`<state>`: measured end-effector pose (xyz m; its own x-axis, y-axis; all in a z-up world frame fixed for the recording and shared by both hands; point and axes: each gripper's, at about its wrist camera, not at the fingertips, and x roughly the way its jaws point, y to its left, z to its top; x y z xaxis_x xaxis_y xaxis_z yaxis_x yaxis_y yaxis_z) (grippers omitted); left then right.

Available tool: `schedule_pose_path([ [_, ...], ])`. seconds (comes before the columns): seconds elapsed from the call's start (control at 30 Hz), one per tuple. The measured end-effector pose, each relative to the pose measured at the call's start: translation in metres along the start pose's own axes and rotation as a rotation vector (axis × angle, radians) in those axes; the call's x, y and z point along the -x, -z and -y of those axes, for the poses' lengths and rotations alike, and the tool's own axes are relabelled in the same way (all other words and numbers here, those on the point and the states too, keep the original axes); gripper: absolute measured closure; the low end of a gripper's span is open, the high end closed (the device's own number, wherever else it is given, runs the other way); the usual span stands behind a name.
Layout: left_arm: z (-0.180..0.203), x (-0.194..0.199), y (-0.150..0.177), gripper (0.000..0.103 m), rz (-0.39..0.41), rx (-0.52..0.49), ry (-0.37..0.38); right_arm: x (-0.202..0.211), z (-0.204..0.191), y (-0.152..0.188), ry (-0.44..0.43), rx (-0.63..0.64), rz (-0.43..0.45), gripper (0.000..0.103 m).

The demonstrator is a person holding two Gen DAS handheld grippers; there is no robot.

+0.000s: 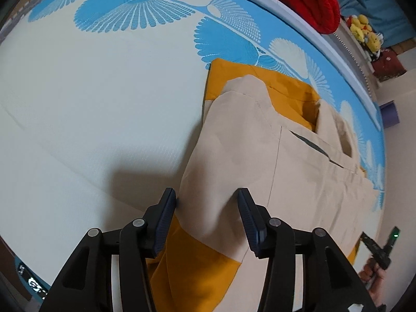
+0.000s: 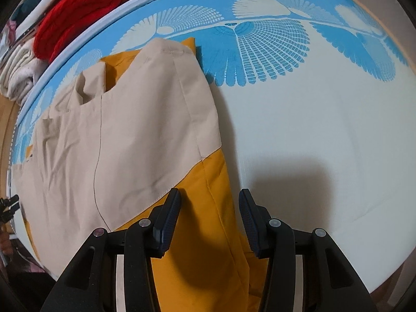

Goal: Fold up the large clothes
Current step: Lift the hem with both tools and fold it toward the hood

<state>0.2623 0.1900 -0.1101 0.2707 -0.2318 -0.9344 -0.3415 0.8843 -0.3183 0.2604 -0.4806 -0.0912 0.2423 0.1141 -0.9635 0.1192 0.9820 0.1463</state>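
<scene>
A beige and mustard garment (image 1: 260, 156) is spread on a bed (image 1: 91, 104) covered by a white sheet with a blue fan pattern. The left tongs (image 1: 206, 200) are pointed steeply down at one folded edge, jaws held apart, with beige cloth lying between them but not pinched. The right tongs (image 2: 209, 200) are likewise held apart over the mustard part, nothing gripped. A red knitted item (image 2: 78, 7) is seen beyond the bed's edge.

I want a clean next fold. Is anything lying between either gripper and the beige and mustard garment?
Nothing visible. The garment already lies between the open fingers of the left gripper and the right gripper, on the bed cover.
</scene>
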Motion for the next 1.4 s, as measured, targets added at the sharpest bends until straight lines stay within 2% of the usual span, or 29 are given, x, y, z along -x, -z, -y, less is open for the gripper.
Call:
schedule_pose_path([
  [0.07,0.004,-0.002,0.000,0.058,0.004,-0.025,-0.032,0.003,-0.003,0.002,0.014,0.006,0.013,0.056],
  [0.13,0.007,-0.004,0.000,0.058,0.003,-0.046,-0.048,0.008,-0.006,0.004,0.023,0.017,0.026,0.067],
  [0.17,0.008,-0.005,0.000,0.059,0.001,-0.057,-0.053,0.009,-0.008,0.005,0.027,0.023,0.031,0.078],
  [0.27,0.011,-0.007,0.001,0.060,-0.002,-0.094,-0.068,0.017,-0.010,0.008,0.046,0.037,0.056,0.092],
  [0.3,0.012,-0.007,0.001,0.064,-0.002,-0.099,-0.069,0.020,-0.012,0.009,0.048,0.046,0.068,0.094],
  [0.37,0.014,-0.006,0.002,0.081,-0.002,-0.114,-0.075,0.027,-0.015,0.011,0.052,0.071,0.093,0.097],
  [0.4,0.015,-0.004,0.002,0.095,0.004,-0.123,-0.084,0.032,-0.019,0.013,0.056,0.088,0.113,0.098],
  [0.5,0.020,0.007,0.002,0.101,0.067,-0.140,-0.111,0.051,-0.026,0.014,0.044,0.111,0.184,0.099],
  [0.77,0.031,0.047,-0.001,0.102,0.276,-0.140,-0.106,0.102,-0.032,0.005,-0.019,0.036,0.428,0.100],
  [0.97,0.043,0.065,-0.009,0.102,0.432,-0.152,-0.099,0.109,-0.046,-0.003,-0.005,-0.011,0.529,0.100],
  [1.13,0.046,0.063,-0.019,0.102,0.458,-0.117,-0.102,0.102,-0.048,-0.013,0.028,-0.066,0.568,0.100],
  [1.4,0.053,0.051,-0.037,0.102,0.494,-0.105,-0.137,0.090,-0.060,-0.030,0.093,-0.082,0.646,0.101],
])
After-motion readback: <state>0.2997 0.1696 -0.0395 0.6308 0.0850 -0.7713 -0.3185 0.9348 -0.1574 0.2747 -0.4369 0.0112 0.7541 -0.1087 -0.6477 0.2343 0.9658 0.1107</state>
